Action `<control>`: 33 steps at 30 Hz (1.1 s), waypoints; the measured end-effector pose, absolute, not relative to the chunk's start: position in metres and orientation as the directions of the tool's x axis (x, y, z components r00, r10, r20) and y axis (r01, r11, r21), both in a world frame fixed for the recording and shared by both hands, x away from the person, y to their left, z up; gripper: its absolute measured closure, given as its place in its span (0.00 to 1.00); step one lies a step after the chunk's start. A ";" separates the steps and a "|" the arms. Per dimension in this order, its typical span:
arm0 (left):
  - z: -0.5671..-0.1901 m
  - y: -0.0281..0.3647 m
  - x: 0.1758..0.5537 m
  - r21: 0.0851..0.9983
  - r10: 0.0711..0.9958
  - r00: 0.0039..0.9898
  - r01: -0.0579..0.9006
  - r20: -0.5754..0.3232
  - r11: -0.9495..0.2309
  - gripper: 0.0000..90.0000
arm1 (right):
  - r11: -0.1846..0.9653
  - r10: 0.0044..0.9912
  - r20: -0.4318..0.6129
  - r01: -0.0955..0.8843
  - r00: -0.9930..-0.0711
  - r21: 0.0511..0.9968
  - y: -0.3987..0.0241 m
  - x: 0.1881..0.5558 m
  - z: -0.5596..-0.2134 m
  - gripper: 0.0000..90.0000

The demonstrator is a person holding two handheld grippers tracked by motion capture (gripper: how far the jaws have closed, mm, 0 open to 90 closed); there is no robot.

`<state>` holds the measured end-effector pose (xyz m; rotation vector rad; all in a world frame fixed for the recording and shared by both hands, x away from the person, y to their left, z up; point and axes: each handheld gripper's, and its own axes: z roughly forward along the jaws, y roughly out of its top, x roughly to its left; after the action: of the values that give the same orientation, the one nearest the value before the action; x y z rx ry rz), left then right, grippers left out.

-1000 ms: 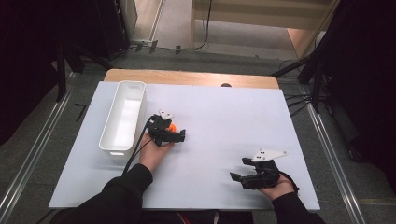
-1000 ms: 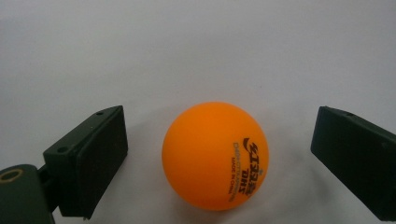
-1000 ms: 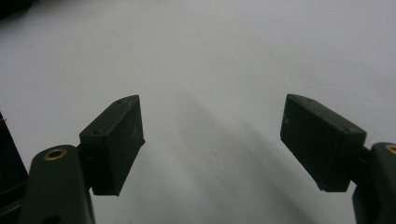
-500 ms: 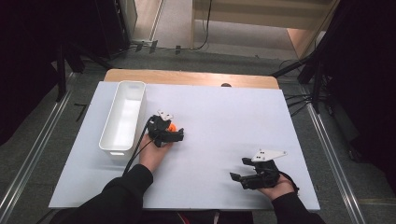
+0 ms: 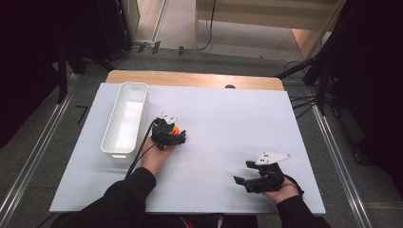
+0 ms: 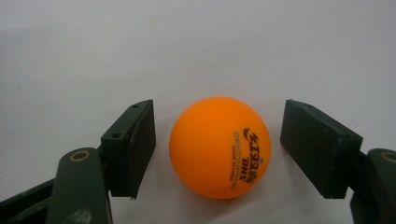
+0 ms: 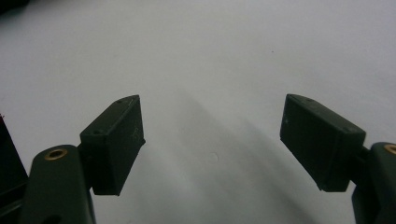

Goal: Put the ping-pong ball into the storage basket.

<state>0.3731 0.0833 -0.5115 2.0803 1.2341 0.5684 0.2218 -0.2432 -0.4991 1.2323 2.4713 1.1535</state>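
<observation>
Orange ball: a glossy orange table-tennis ball (image 6: 220, 147) with dark printed lettering on its side, resting on the white tabletop; in the high view it shows as a small orange spot (image 5: 176, 129) at the tip of the left gripper, just right of the white bin.
Ball and jaws: the ball sits between the two black jaws, a narrow gap showing on each side, narrower toward the jaw at the left of the left gripper view; neither pad presses on it.
Left gripper: the black hand-held left gripper (image 5: 177, 137) is about half open and its jaws have just been closing around the ball; nothing is gripped.
Left hand: the person's left hand (image 5: 154, 154) holds the gripper low over the tabletop, a dark sleeve behind it and a black cable trailing back toward the table's near edge.
White bin: a long, narrow white plastic bin (image 5: 125, 118) stands just left of the left gripper, its long side running away from the person.
Right gripper: the black right gripper (image 5: 242, 180), with a grey three-cornered plate on top, rests near the table's near right corner, well apart from the ball; its jaws stand wide open over bare tabletop, with nothing between them.
Tabletop: a flat white board (image 5: 237, 114) over a wooden table whose edge shows along the far side.
</observation>
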 end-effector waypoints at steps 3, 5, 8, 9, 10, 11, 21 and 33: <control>-0.510 0.082 0.372 0.714 0.890 0.455 0.612 0.035 -0.341 0.36 | 0.368 0.733 0.194 0.620 -0.652 0.693 -0.243 0.222 -0.499 0.23; -0.510 0.083 0.372 0.713 0.893 0.449 0.615 0.036 -0.338 0.40 | 0.368 0.733 0.194 0.621 -0.652 0.692 -0.243 0.222 -0.499 0.23; -0.509 0.084 0.372 0.710 0.901 0.432 0.626 0.028 -0.322 0.46 | 0.368 0.733 0.194 0.620 -0.652 0.693 -0.243 0.222 -0.499 0.23; -0.508 0.085 0.373 0.707 0.902 0.430 0.628 0.031 -0.324 0.49 | 0.368 0.733 0.194 0.620 -0.652 0.693 -0.243 0.222 -0.499 0.23; -0.508 0.086 0.373 0.711 0.906 0.421 0.629 0.027 -0.314 0.52 | 0.367 0.733 0.195 0.620 -0.652 0.693 -0.243 0.222 -0.499 0.23; -0.508 0.086 0.373 0.711 0.909 0.416 0.631 0.026 -0.309 0.55 | 0.368 0.733 0.194 0.620 -0.652 0.693 -0.243 0.222 -0.499 0.23; -0.508 0.086 0.373 0.711 0.909 0.416 0.632 0.025 -0.309 0.57 | 0.369 0.732 0.192 0.618 -0.654 0.695 -0.243 0.222 -0.499 0.23; -0.507 0.087 0.374 0.709 0.907 0.420 0.634 0.020 -0.308 0.57 | 0.366 0.732 0.195 0.618 -0.653 0.696 -0.243 0.222 -0.499 0.23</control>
<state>0.3737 0.0870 -0.5070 2.0507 1.2994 0.5644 0.2223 -0.2427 -0.4992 1.2313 2.4712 1.1580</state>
